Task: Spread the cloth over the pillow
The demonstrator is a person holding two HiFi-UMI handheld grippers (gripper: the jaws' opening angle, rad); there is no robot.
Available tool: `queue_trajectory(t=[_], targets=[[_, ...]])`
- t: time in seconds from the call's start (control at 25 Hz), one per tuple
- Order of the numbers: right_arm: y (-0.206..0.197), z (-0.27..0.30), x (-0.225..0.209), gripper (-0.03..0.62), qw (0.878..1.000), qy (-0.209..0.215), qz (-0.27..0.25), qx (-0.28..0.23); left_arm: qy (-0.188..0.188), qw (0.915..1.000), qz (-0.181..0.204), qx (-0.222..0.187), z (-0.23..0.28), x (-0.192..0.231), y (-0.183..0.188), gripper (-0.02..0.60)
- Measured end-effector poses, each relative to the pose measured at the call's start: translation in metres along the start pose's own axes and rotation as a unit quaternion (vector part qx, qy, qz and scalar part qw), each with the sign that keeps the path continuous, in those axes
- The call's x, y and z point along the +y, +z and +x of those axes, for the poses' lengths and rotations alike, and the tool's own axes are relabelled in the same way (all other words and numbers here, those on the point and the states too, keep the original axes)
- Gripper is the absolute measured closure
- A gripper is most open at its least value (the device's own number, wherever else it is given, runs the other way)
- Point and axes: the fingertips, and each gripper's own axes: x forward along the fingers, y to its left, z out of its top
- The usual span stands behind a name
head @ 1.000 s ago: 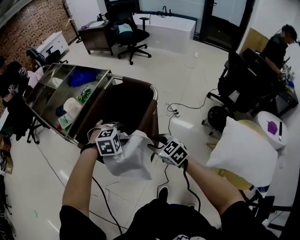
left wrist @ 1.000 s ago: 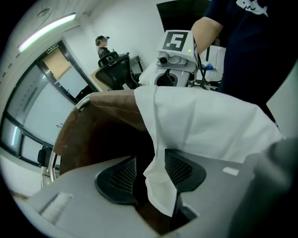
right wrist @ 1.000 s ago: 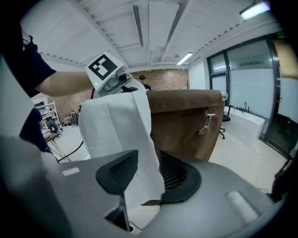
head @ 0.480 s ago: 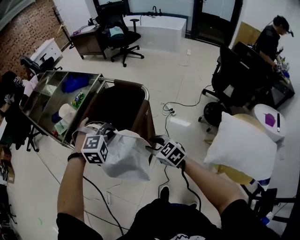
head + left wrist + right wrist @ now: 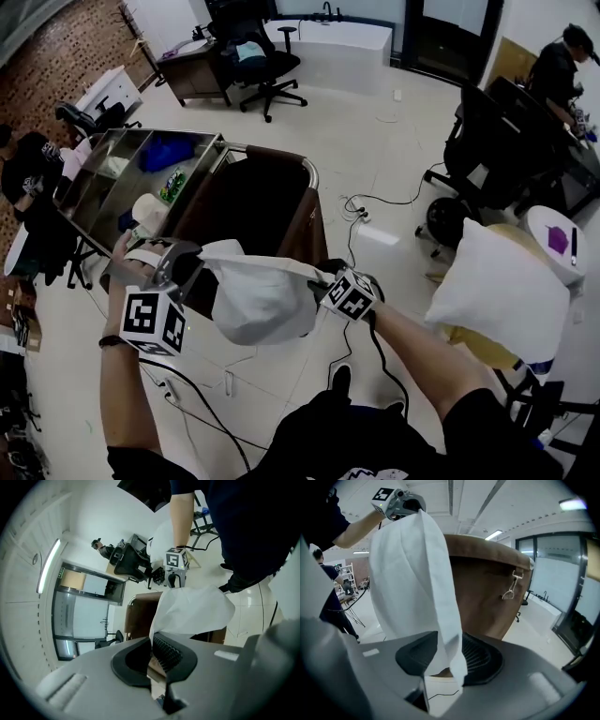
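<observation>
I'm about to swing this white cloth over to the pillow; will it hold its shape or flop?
Likely floppy: the white cloth sags in a loose pouch. Probably light: the left gripper, shut on just its edge, holds it up. It may slip from the right gripper, whose jaws have just been opening with the cloth between them.

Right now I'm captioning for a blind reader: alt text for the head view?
A white cloth sags between two hand-held grippers: the left hand-held gripper pinches one edge, the right hand-held gripper has just been opening its jaws around the other. A white pillow waits at right.
</observation>
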Motion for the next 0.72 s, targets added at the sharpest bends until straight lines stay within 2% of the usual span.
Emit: queue_trajectory(t=[0.28,0.32,0.4,0.6,0.72], targets=[[-0.016,0.008,-0.021,0.425,0.998,-0.049,-0.02,0.032,0.01,0.9991,-0.032,0.026,-0.026,-0.01,-0.026,0.58],[-0.017,0.008,-0.023,0.45,0.998,-0.054,-0.018,0.033,0.011,0.9991,-0.031,0.027,-0.025,-0.012,-0.029,0.58],[-0.016,0.005,-0.026,0.585,0.998,-0.062,-0.015,0.03,0.013,0.999,-0.034,0.027,-0.022,-0.014,-0.032,0.58],[-0.001,-0.025,-0.037,0.585,0.996,-0.091,0.0,0.001,0.031,0.9984,-0.044,0.019,-0.021,-0.003,-0.029,0.58],[0.011,-0.06,-0.047,0.585,0.994,-0.102,0.026,-0.028,0.051,0.9975,-0.048,0.0,-0.02,0.011,-0.011,0.58]])
